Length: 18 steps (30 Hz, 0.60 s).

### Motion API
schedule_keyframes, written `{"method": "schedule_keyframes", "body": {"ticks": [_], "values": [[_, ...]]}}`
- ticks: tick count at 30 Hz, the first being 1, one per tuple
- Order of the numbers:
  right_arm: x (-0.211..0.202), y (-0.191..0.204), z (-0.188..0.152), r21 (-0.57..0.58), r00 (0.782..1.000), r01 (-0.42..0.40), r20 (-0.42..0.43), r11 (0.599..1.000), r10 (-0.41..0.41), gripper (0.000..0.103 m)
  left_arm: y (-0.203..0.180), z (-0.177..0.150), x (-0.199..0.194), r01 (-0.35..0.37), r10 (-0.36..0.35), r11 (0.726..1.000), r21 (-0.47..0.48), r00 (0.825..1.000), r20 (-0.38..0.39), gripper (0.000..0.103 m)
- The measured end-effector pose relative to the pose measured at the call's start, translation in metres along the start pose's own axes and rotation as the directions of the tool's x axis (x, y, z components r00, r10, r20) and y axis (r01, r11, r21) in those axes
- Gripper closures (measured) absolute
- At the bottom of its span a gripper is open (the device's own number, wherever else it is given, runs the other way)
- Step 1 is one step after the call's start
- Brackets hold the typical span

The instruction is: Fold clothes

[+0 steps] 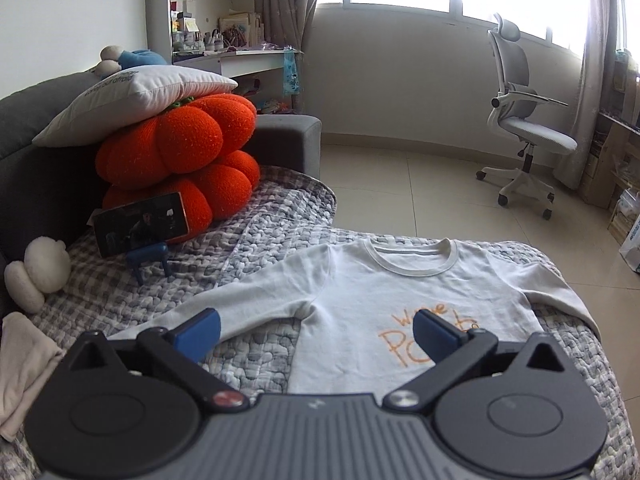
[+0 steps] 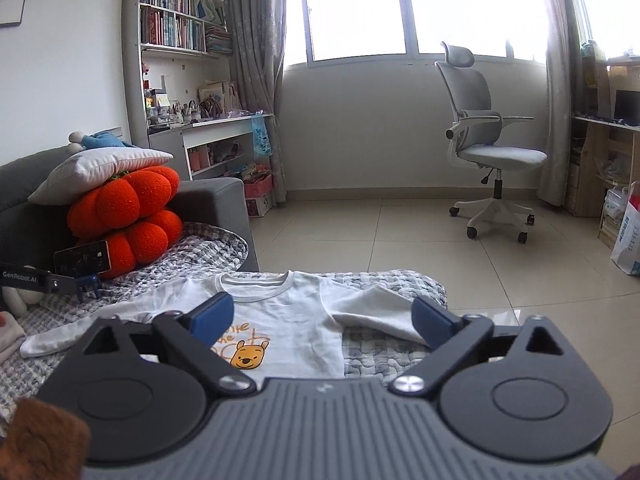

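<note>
A white long-sleeved shirt (image 1: 352, 292) with an orange print lies flat, front up, collar away from me, on a grey-and-white checked quilt (image 1: 256, 232). Both sleeves are spread out to the sides. My left gripper (image 1: 316, 330) is open and empty, held above the shirt's left armpit and chest. The shirt also shows in the right wrist view (image 2: 296, 308), with a yellow bear print. My right gripper (image 2: 324, 316) is open and empty, above the shirt's right side and right sleeve (image 2: 380, 308).
Two orange pumpkin cushions (image 1: 180, 160) and a white pillow (image 1: 132, 104) are stacked on the grey sofa at the left. A phone on a blue stand (image 1: 140, 232) stands on the quilt. A pale cloth (image 1: 24, 364) lies at the left edge. An office chair (image 2: 488, 152) stands on the tiled floor.
</note>
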State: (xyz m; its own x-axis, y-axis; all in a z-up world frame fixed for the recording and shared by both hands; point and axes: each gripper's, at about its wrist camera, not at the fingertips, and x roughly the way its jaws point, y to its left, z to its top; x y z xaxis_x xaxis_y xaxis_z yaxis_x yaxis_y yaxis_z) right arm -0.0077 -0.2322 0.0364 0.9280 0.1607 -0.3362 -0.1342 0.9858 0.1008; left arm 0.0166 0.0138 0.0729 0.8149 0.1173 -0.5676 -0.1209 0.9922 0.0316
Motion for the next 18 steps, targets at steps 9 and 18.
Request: {"method": "schedule_keyframes", "body": {"ticks": [9, 18], "values": [[0.035, -0.018, 0.005, 0.081, 0.999, 0.047, -0.017, 0.996, -0.045, 0.0, -0.031, 0.034, 0.053, 0.109, -0.112, 0.991, -0.077, 0.993, -0.036, 0.001], [0.084, -0.075, -0.019, 0.202, 0.982, 0.141, -0.153, 0.969, -0.111, 0.0, -0.059, -0.014, 0.152, 0.075, -0.076, 0.997, -0.015, 0.971, -0.227, 0.003]]}}
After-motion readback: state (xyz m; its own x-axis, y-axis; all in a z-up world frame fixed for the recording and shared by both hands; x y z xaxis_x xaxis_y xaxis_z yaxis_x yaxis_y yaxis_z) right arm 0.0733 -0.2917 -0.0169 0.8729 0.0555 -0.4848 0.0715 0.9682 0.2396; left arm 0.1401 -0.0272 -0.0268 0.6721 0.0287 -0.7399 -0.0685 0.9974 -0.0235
